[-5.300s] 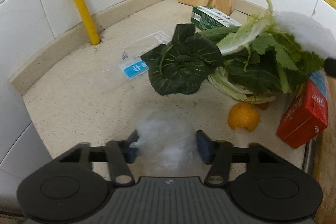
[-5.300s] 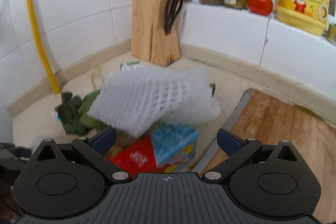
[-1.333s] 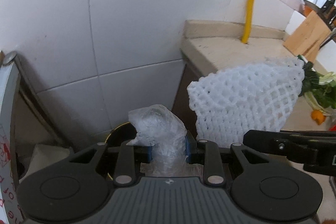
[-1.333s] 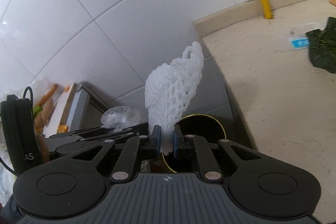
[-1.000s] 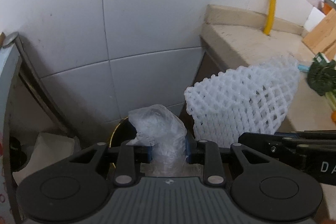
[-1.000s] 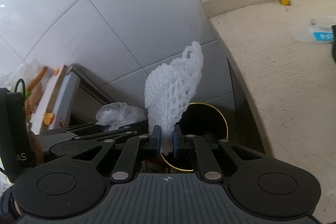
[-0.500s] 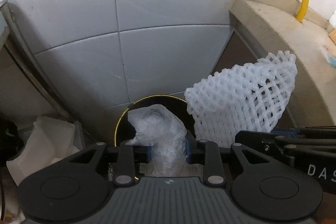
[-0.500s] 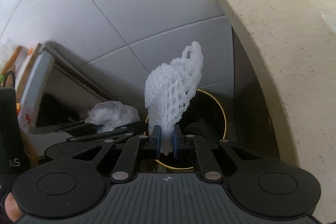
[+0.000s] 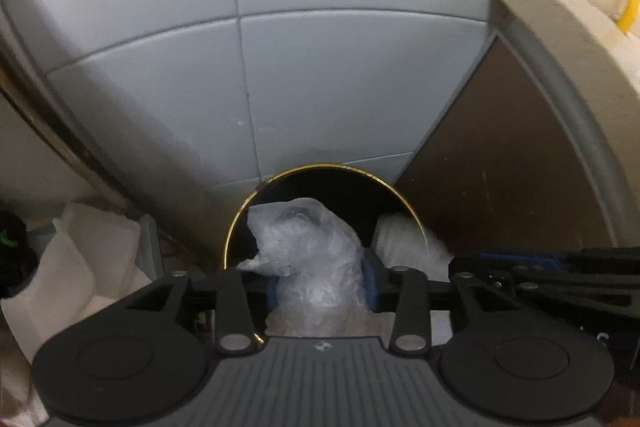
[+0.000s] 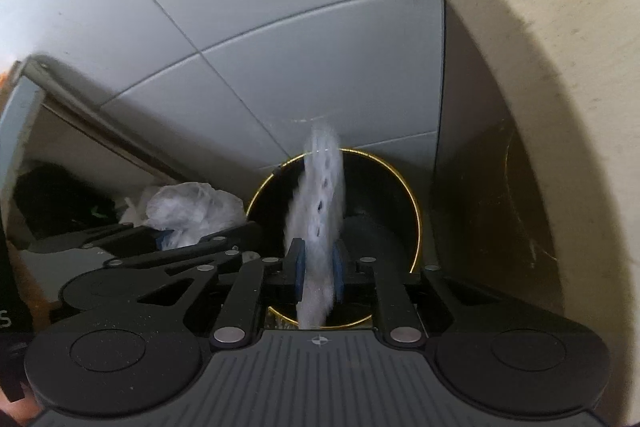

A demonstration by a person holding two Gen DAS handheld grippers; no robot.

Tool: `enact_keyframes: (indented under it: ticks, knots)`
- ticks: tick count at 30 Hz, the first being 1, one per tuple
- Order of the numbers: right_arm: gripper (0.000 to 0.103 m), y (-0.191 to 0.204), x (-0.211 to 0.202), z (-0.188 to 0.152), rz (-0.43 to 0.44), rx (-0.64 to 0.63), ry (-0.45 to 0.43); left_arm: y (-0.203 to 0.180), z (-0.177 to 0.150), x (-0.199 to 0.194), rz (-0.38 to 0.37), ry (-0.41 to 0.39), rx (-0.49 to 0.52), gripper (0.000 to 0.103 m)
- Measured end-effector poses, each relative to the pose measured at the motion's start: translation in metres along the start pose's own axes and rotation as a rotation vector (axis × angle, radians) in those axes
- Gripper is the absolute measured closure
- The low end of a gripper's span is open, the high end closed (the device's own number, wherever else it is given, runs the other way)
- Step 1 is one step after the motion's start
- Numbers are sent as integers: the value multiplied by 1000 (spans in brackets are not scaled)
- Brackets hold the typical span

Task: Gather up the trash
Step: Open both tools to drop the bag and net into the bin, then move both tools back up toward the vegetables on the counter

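Over the bin, both grippers let go: the left gripper (image 9: 320, 285) has its jaws opening around the crumpled clear plastic bag (image 9: 308, 251), which sits between the blue pads and looks barely touched by them, while the right gripper (image 10: 318, 273) has its jaws opening too, the white foam fruit net (image 10: 320, 211) blurred between them as if slipping down. Below stands the round black trash bin with a gold rim (image 10: 416, 215), its mouth directly under both pieces, so the drop seems under way. Behind rise grey wall tiles (image 9: 340, 87) and the beige stone worktop (image 10: 520, 27) edge. A second ago both pieces were pinched tight, the net upright and sharp, the bin farther below.
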State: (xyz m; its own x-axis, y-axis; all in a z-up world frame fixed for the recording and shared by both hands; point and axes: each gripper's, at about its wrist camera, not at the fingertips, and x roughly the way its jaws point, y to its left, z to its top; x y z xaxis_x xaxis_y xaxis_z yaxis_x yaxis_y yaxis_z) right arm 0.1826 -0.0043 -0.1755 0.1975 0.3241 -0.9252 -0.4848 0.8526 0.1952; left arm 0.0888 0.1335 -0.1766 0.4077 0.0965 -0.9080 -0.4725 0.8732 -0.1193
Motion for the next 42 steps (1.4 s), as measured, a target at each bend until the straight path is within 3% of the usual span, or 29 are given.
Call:
enact_keyframes:
  ticks: [5,18,23,33,42]
  knots:
    - [79,-1,11,3,-14,6,16,4,-1,7,-1,11,-17,58]
    - [74,-12,10,-11,-39,62,0,7,-11,44,-26,100,-29,57]
    - [74,-19,16,-28,-51,112,28,3,-17,34,-39,103,15,57]
    - [70,-16,-25,-30,-75,134,-63,-5,-9,-7,-76,19,28,57]
    - [70,-14,-46,-40,-71,125,-106,-15,-13,-30,-64,-25,55,57]
